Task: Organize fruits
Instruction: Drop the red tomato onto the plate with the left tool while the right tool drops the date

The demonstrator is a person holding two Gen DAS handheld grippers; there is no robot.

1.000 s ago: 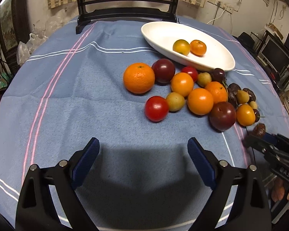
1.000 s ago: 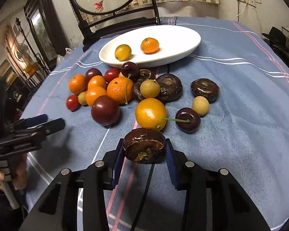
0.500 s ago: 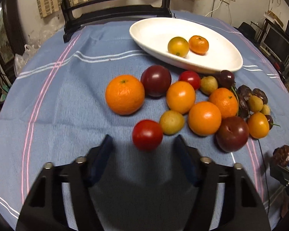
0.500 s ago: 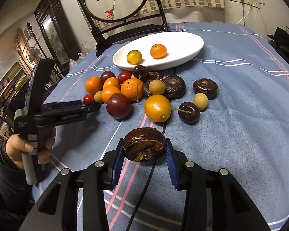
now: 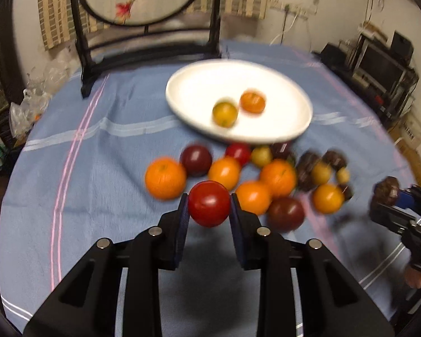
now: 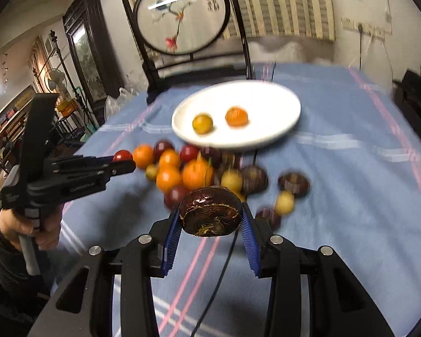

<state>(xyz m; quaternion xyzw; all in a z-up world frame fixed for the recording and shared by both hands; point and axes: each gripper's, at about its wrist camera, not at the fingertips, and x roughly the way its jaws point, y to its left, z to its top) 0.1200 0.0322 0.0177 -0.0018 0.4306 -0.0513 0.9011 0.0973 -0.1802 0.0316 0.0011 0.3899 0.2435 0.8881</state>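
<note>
Both grippers had risen off the blue-clothed bench (image 5: pixel 98 168) since a second earlier, each carrying a fruit. One second before, the left gripper (image 5: pixel 209 202) hung wide open over bare cloth, short of the fruit pile; its jaws had just been closing, and its blue-padded fingers (image 5: pixel 183 210) now pinched the red tomato (image 5: pixel 209 203) that had lain at the near edge of the pile. That tomato sat clear of the cloth, in front of the large orange (image 5: pixel 165 177) and the other oranges behind it.

The right gripper (image 6: pixel 210 214) kept the same grip as before: its ridged blue fingers (image 6: pixel 248 233) pressed on either side of the dark brown, wrinkled fruit (image 6: pixel 210 210), held above the pink stripes of the cloth. Both grippers pointed steeply down and forward toward the white oval dish (image 6: pixel 266 98), where a yellow-green fruit (image 6: pixel 202 123) and a small orange (image 6: pixel 236 116) lay side by side.

A person's left hand (image 6: pixel 25 221) was wrapped round the left gripper's handle at the bench's left side, the sleeve dark. Background fruit was blurred by the motion, so the smaller pieces could not be told apart with certainty.
</note>
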